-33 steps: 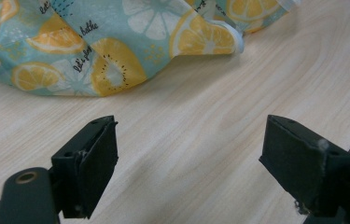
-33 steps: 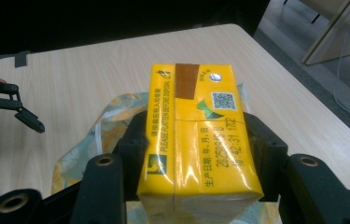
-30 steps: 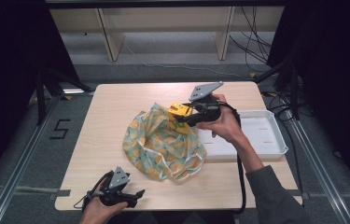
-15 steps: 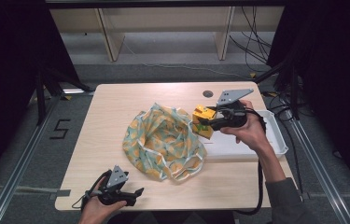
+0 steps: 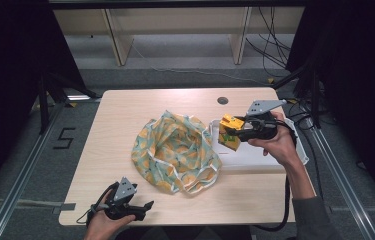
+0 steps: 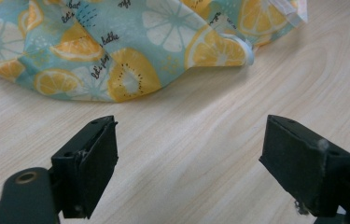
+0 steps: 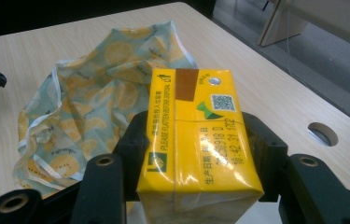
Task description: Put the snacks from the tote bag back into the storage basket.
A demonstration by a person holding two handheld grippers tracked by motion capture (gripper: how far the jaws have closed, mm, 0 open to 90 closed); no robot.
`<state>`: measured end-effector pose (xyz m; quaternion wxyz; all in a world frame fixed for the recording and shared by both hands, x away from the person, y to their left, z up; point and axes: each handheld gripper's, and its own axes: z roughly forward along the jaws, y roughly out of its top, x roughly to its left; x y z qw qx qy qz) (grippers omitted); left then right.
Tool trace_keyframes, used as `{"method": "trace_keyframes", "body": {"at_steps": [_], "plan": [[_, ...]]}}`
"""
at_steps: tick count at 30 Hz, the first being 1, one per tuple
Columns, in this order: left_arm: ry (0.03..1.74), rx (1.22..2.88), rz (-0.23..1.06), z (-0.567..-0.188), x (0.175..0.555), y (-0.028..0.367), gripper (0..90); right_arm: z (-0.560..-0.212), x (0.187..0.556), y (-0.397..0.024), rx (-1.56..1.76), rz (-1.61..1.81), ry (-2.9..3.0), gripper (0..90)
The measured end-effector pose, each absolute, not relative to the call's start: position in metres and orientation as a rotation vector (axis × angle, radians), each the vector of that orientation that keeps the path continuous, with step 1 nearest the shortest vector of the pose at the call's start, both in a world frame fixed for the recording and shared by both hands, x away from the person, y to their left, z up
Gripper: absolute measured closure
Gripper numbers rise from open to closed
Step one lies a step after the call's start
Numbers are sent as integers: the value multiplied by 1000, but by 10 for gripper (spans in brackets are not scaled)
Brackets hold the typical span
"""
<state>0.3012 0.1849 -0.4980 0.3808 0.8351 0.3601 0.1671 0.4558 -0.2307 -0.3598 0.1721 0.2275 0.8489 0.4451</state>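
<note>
Now clamped between right gripper (image 7: 196, 186) fingers (image 7: 133, 144): one yellow rectangular drink carton (image 7: 198, 140), above white tray (image 5: 255, 156), right of one lemon-print cloth bag (image 5: 175, 150); left gripper (image 6: 189, 163) spread, empty.

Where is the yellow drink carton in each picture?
High view: the yellow rectangular drink carton is right of centre, clamped in the right hand-held gripper over the white plastic tray.
Left gripper view: not in it.
Right gripper view: bottom centre, the carton sits between the black jaws.
Shared landmark: the lemon-print fabric bag.
</note>
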Motion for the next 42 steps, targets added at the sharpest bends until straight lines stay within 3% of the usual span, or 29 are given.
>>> {"method": "trace_keyframes", "body": {"at_steps": [42], "plan": [[916, 2152, 418, -501, 301, 182, 176, -419, 475, -233, 621, 1222, 2518, 513]]}}
